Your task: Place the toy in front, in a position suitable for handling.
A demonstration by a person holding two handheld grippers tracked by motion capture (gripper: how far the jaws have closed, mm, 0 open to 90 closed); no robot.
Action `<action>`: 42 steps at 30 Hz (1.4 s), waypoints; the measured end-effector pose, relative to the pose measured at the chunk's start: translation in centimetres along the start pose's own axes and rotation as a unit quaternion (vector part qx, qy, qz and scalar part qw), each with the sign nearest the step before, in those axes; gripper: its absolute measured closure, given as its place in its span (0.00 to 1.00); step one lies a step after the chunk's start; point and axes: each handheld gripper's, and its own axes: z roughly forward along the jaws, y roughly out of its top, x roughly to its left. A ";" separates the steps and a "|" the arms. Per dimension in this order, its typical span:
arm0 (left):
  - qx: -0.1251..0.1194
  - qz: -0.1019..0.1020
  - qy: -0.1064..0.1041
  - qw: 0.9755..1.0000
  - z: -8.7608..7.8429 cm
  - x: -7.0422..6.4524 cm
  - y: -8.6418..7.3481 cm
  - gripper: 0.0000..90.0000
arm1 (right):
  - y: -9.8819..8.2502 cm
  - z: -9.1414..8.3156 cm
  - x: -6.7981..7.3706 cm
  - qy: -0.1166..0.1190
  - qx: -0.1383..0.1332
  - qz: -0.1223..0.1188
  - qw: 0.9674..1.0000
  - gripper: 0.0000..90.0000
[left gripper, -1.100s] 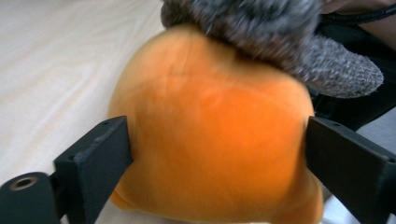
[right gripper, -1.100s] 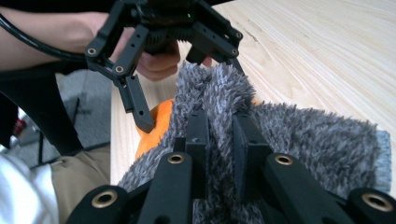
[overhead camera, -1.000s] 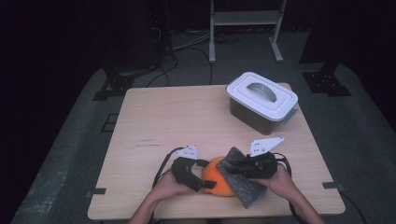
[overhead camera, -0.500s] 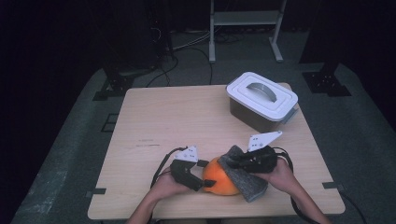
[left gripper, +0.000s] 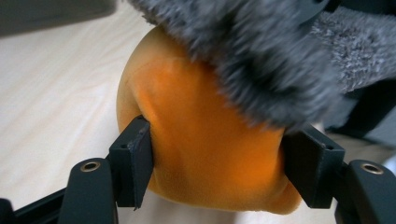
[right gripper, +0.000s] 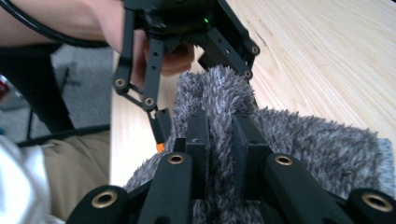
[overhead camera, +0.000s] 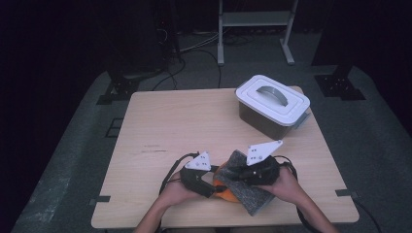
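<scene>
Left gripper (left gripper: pixel 212 163): fingers (left gripper: pixel 133 168) set either side of the orange ball (left gripper: pixel 205 149), about half-wide. They have just been closing, with the ball between them. The near pad touches the ball's flank and dents it slightly; the far pad sits at its other side under the cloth, contact not clear. Reads as a grip being taken, not yet firm

Right gripper (right gripper: pixel 219 154): fingers narrow, pinched shut on a fold of the grey fuzzy cloth (right gripper: pixel 299 140). Cloth bunches up between them and drapes away to both sides

Positions: the cloth lies over the top and far side of the ball as seen from the left fingers. In the high view the ball (overhead camera: pixel 224 187) sits on the worktop (overhead camera: pixel 194 126) between the two grippers, left gripper (overhead camera: pixel 206 182) and right gripper (overhead camera: pixel 245 174) facing each other across it, cloth (overhead camera: pixel 248 191) spilling toward the near edge beyond the right fingers

Progress (judgement): wiping or wrapping of the ball with the cloth is under way. Done: cloth held, laid on the ball. Left: secure the ball, then work the cloth over the uncovered flank

Ball: soft, matt orange, yields under the pad, slightly creased near the base. Cloth: thick pile, mottled grey

Well beyond both fingers, at the far right of the worktop: lidded box (overhead camera: pixel 272 104), white lid with handle, closed
</scene>
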 end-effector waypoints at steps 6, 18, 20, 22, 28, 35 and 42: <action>-0.001 -0.003 -0.007 1.000 -0.5 0.4 -0.7 0.36 | -1.2 -0.6 -1.4 -0.010 -0.003 0.031 0.999 0.86; 0.003 -0.004 -0.014 1.000 -0.1 0.2 0.0 0.35 | -1.5 -1.6 -0.8 -0.009 0.005 0.030 1.000 0.86; -0.007 0.014 -0.012 1.000 -0.2 -0.4 0.6 0.36 | -0.2 -1.2 -0.2 -0.002 0.001 0.008 1.000 0.86; -0.002 0.031 -0.007 0.999 -0.1 -0.8 1.0 0.36 | 0.8 -0.5 0.1 0.001 0.008 -0.010 1.000 0.86; 0.011 0.018 -0.014 1.000 -0.4 -0.1 -0.3 0.35 | 0.3 -0.2 -1.4 -0.009 0.016 0.009 1.000 0.86; 0.011 -0.039 -0.035 0.999 0.3 0.8 -0.6 0.09 | -2.6 -1.5 -1.9 -0.019 -0.008 0.054 0.998 0.86; 0.017 -0.044 -0.043 0.998 0.6 0.4 -0.3 0.24 | -2.9 -1.3 -0.2 0.019 0.003 0.035 0.999 0.86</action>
